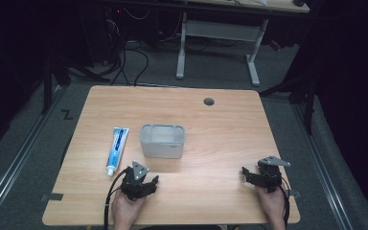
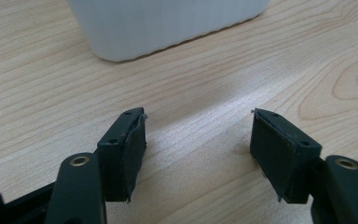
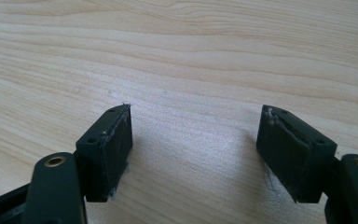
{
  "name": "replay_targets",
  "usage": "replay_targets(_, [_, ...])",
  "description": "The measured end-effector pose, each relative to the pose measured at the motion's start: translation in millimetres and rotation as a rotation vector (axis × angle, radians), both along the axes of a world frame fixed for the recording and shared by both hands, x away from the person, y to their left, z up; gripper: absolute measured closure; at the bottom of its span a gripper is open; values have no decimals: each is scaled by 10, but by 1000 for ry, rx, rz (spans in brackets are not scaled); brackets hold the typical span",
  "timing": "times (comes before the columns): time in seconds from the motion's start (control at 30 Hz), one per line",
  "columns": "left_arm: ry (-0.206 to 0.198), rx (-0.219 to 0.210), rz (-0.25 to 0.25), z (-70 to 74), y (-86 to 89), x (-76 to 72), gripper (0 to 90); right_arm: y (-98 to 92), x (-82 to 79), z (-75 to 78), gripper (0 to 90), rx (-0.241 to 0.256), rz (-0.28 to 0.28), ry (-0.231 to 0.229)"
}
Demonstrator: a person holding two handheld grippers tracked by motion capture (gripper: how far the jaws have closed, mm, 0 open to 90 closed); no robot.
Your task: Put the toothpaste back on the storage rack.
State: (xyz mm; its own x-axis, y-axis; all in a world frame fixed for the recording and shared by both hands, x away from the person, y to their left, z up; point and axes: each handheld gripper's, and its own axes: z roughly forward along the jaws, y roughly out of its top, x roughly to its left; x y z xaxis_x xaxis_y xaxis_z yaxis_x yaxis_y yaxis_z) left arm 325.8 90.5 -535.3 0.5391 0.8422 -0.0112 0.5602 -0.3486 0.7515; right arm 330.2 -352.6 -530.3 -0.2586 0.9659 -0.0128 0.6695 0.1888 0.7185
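A white toothpaste tube [image 1: 116, 149] lies flat near the table's [image 1: 220, 124] left edge, just beside an upright grey bin [image 1: 162, 141].

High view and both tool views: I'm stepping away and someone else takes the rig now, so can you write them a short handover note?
Left tool: open, holding nothing, low over the table at the near left, pointing toward the grey bin.
Right tool: open, holding nothing, at the near right edge over bare wood.
Things: the toothpaste tube lies flat just left of the bin, apart from it, cap toward the person. The bin stands upright near the table's middle; nothing can be made out inside it.
Done: nothing has been grasped.
Left: probably pick up the tube with the left tool, the nearer one, and put it in the bin.
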Motion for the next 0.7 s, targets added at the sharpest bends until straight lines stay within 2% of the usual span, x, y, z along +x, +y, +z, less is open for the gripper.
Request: replay_targets(0.7, [3, -1, -2, 0, -1, 1, 345, 0, 0, 0, 268, 0, 0, 0])
